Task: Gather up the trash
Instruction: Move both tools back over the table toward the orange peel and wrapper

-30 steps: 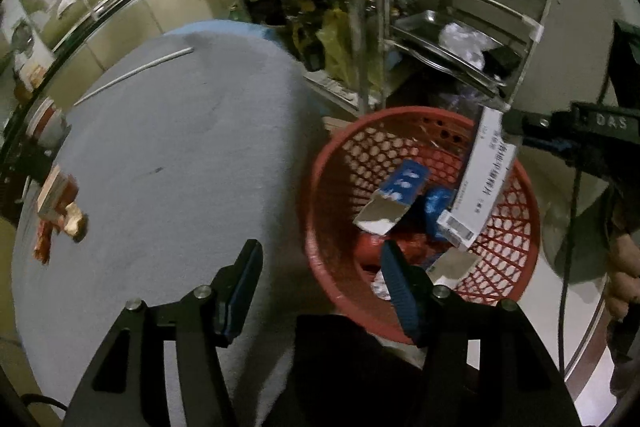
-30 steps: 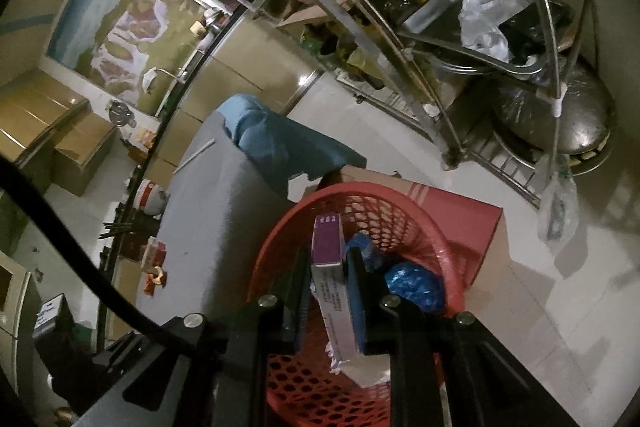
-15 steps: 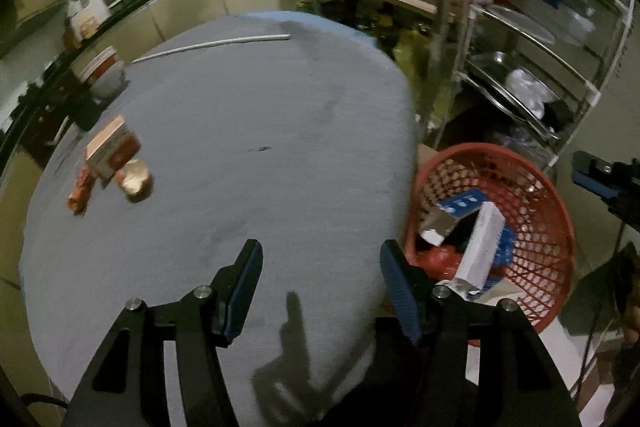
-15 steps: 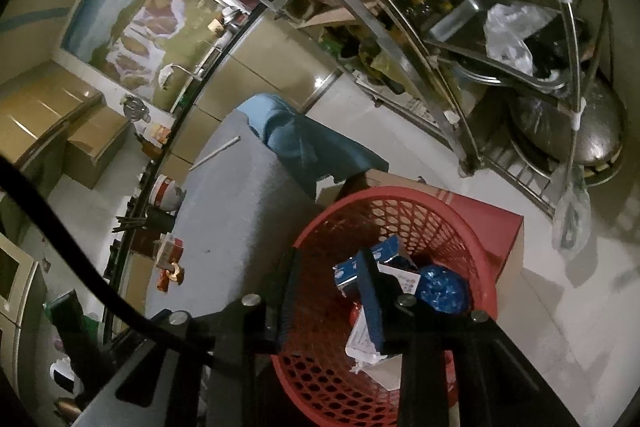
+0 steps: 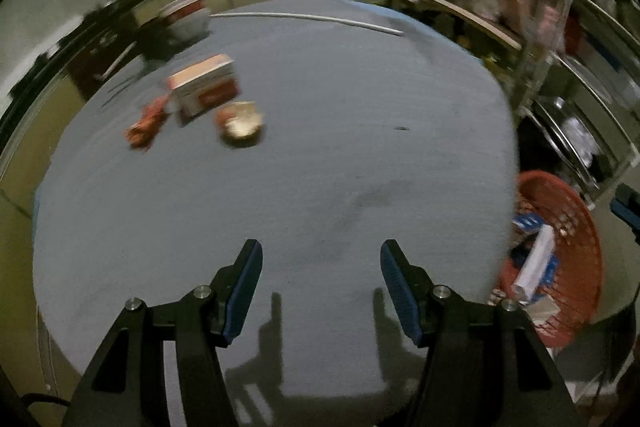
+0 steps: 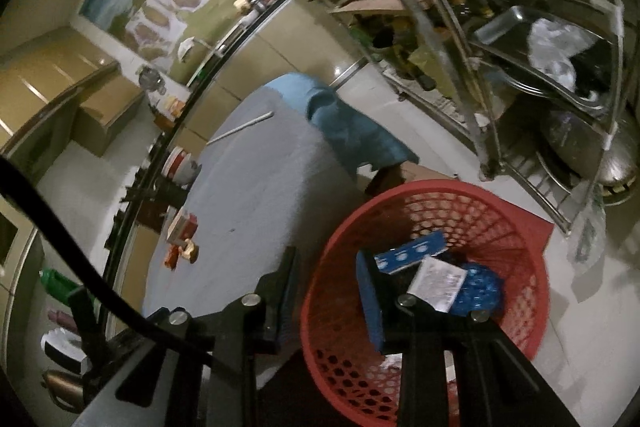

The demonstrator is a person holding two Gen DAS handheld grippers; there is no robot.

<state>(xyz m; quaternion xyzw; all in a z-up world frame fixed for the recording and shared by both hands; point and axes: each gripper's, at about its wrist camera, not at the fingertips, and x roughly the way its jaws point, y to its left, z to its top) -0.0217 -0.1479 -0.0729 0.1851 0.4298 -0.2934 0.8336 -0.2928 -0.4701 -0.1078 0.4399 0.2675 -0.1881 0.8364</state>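
A red mesh basket [image 6: 516,227] stands on the floor beside the grey table [image 5: 320,147]; it also shows in the left wrist view [image 5: 576,211]. Inside lie a white box [image 6: 438,283], a blue carton [image 6: 412,253] and blue wrappers. On the table's far left lie an orange-and-white box [image 5: 204,89], an orange wrapper [image 5: 146,123] and a crumpled round wrapper [image 5: 240,121]. My left gripper [image 5: 320,287] is open and empty over the table's near edge. My right gripper [image 6: 328,291] is open and empty above the basket's rim.
A metal rack [image 6: 520,39] with trays and bags stands behind the basket. A white rod [image 5: 308,19] and a red-and-white tub [image 5: 186,15] sit at the table's far edge. A blue cloth [image 6: 352,131] hangs off the table corner. A counter runs behind.
My right gripper opened and the white box fell into the basket. My left gripper swung left from the basket to over the table, bringing the table trash into view.
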